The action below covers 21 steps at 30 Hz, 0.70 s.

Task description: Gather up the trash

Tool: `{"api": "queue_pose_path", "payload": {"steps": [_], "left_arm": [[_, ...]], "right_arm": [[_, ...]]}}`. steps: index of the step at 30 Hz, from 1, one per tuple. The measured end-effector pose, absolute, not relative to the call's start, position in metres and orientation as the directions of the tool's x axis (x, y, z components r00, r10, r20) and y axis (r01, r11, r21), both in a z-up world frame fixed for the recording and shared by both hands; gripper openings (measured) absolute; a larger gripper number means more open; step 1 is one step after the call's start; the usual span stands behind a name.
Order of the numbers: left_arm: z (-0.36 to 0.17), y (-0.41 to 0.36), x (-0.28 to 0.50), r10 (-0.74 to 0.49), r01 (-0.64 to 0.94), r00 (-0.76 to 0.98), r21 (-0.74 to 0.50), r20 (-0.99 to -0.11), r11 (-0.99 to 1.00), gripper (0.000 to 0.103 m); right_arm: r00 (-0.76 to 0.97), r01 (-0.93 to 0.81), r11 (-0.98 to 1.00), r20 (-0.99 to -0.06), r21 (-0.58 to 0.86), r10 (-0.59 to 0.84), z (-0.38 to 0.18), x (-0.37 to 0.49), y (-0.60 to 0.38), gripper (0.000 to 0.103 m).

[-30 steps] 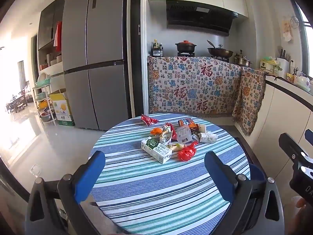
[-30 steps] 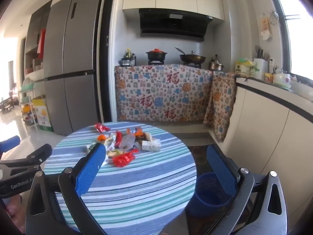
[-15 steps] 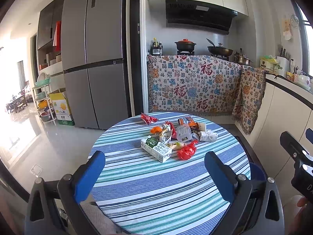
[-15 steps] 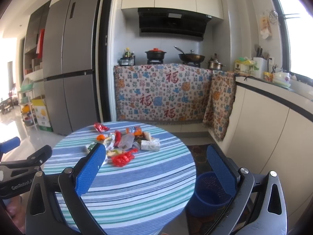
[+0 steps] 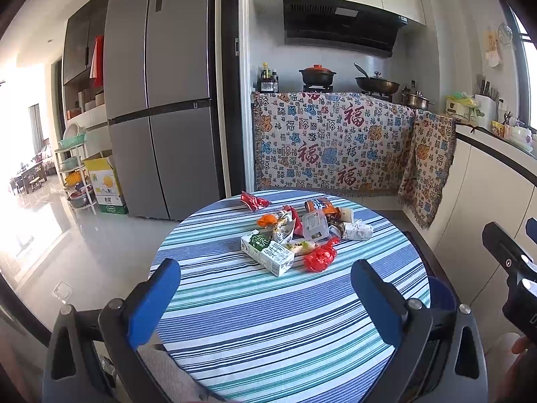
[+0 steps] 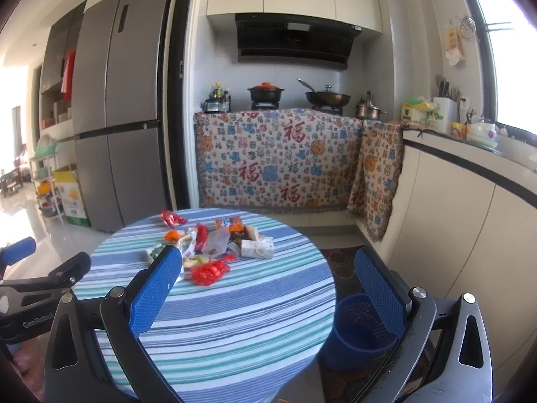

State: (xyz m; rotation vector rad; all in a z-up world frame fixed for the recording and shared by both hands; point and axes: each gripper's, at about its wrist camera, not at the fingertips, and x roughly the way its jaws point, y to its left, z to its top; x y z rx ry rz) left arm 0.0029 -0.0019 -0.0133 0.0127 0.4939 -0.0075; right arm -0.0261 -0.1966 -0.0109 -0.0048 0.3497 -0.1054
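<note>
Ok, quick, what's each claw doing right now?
Left claw: open, holding nothing, short of the trash pile.
Right claw: open, holding nothing.

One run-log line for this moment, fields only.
phase: approach | left tool: open, empty | right tool: open, empty | trash pile: untouched on striped table | blue bin: on floor right of table

Striped tablecloth bare between and just ahead of both grippers' spread fingers; trash pile clustered farther ahead, mid-table; blue bin on floor beneath right fingertip, beside table edge
</note>
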Motion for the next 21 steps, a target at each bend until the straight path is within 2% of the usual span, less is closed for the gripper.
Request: {"api": "queue_pose_path", "payload": {"steps": [21], "left_arm": [[-0.0121, -0.0026, 0.0043, -0.003, 0.010, 0.879, 0.013, -0.477, 1.000, 0.103]], "right_arm": [[0.934, 0.104, 0.994, -0.342, -0.022, -0.105, -0.0122, -0.0266, -0.1979, 0.103]]}}
